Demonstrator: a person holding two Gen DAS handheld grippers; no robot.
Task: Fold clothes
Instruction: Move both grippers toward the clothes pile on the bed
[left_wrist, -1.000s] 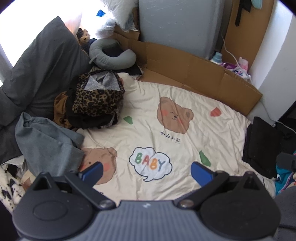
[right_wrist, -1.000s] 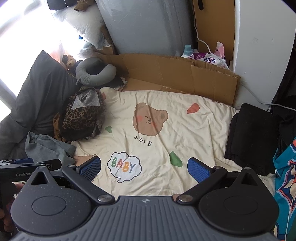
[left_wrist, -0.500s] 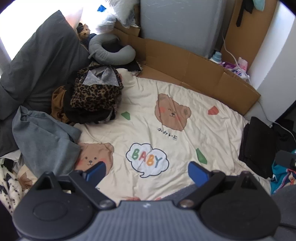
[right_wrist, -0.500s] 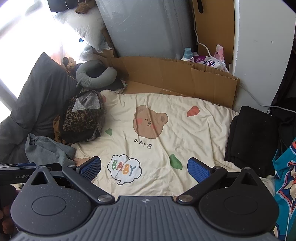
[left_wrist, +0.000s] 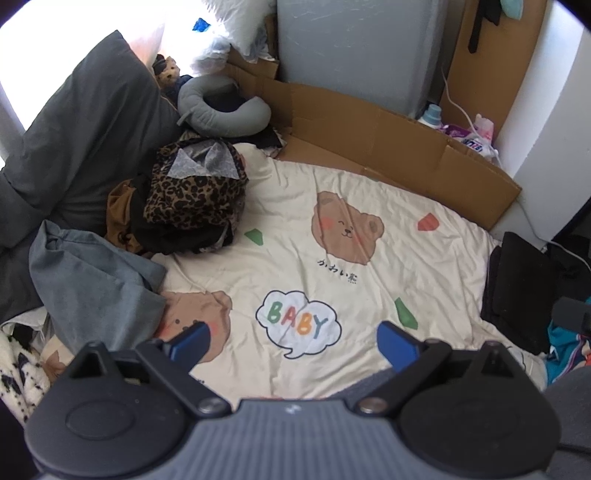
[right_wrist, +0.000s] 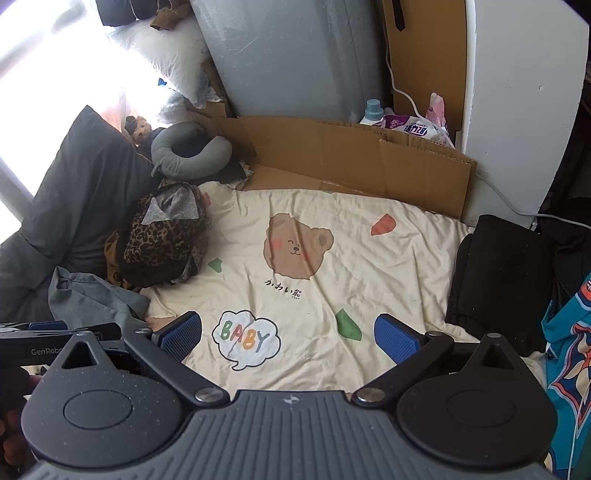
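Your left gripper (left_wrist: 291, 341): jaws wide, empty | your right gripper (right_wrist: 288, 334): jaws wide, empty | leopard-print pile (left_wrist: 192, 195) at the blanket's (left_wrist: 369, 184) left edge, underside hidden | grey garment (left_wrist: 92, 284) at its near-left corner, partly cut off by the gripper body.

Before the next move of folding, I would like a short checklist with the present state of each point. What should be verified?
1. Left gripper open and holding nothing: ok.
2. Right gripper open and holding nothing: ok.
3. Free flat area on the cream blanket for folding: ok, the middle is bare.
4. A garment within view to pick next: ok, the grey garment lies crumpled at the left edge of the blanket.
5. Grey garment free of other things: cannot tell, its far edge lies near the leopard-print pile and a dark pillow.
6. Black folded cloth at the right keeps out of the folding area: ok.
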